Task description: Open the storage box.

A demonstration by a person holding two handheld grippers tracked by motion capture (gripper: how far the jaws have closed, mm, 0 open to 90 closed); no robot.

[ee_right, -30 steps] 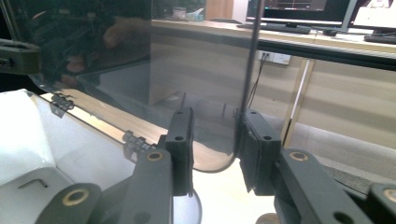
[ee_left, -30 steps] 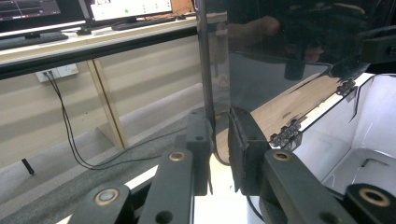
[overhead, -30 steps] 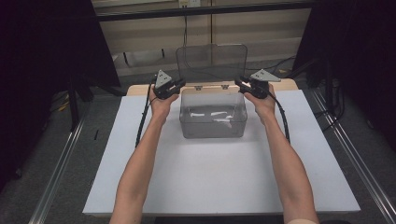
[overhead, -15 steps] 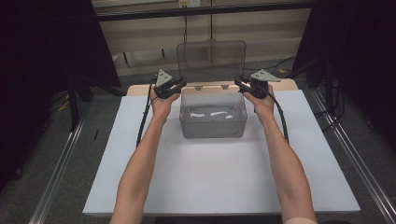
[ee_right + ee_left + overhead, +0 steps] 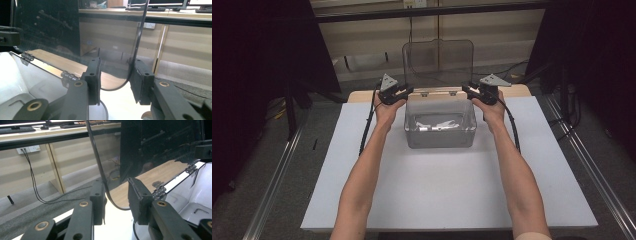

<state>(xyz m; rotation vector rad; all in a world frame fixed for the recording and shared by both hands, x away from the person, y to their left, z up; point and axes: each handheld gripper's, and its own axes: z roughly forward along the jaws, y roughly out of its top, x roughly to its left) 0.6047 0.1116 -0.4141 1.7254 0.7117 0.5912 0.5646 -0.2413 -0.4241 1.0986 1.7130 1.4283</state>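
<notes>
Now the upright clear plastic lid [image 5: 438, 62] of the grey storage box [image 5: 440, 131], at the white worktop's [image 5: 447, 195] far edge, stands between both loosened, just-opening jaws, the left gripper [image 5: 398, 93] and right gripper [image 5: 474, 91] equally near.

No text, label, brand, number or sign can be read anywhere. The clear box [image 5: 440, 122] with its raised lid [image 5: 438, 62] bears no legible marking, and the wall socket [image 5: 28, 149] is plain.
</notes>
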